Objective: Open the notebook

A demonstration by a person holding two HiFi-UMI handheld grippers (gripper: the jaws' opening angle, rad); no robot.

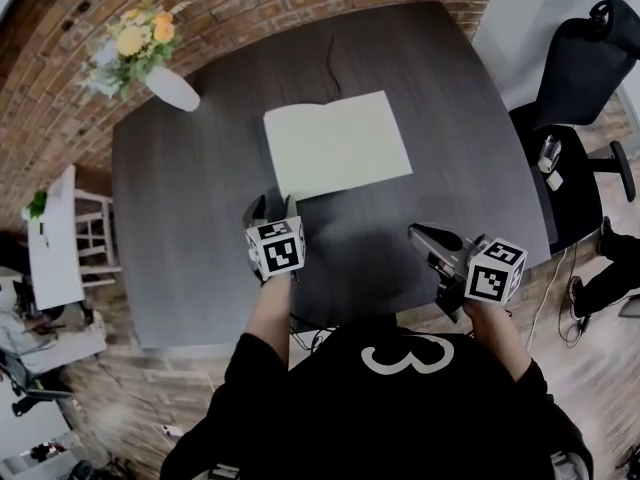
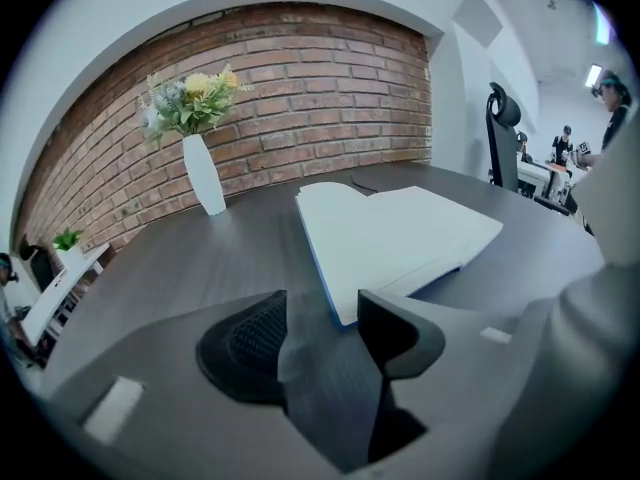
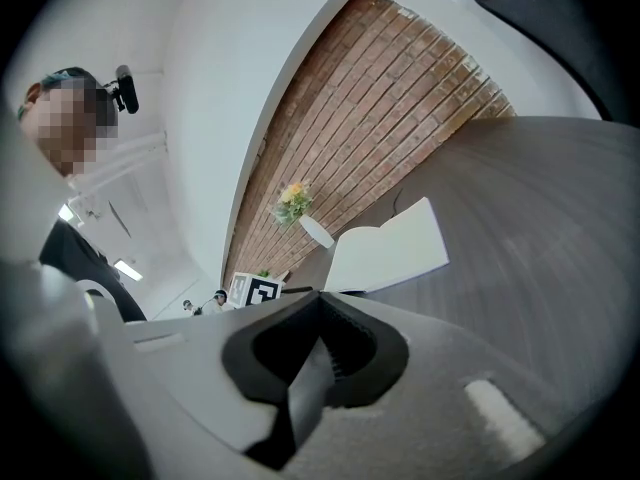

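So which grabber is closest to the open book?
The left gripper: its open jaws sit right by the notebook's near corner. The right gripper is farther from it, off to the side.

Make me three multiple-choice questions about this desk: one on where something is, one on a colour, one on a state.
1. In the head view, where is the vase relative to the notebook?
A. on top of it
B. beyond it to the left, at the table's far corner
C. nearer the person than it

2. What colour are the notebook's showing pages?
A. pale, near white
B. red
C. black

3. How does the notebook lie?
A. shut flat
B. standing on edge
C. open flat, pages up

Answers: B, the vase stands by the far left corner; A, both pages look pale and blank; C, two pages spread either side of a centre fold.
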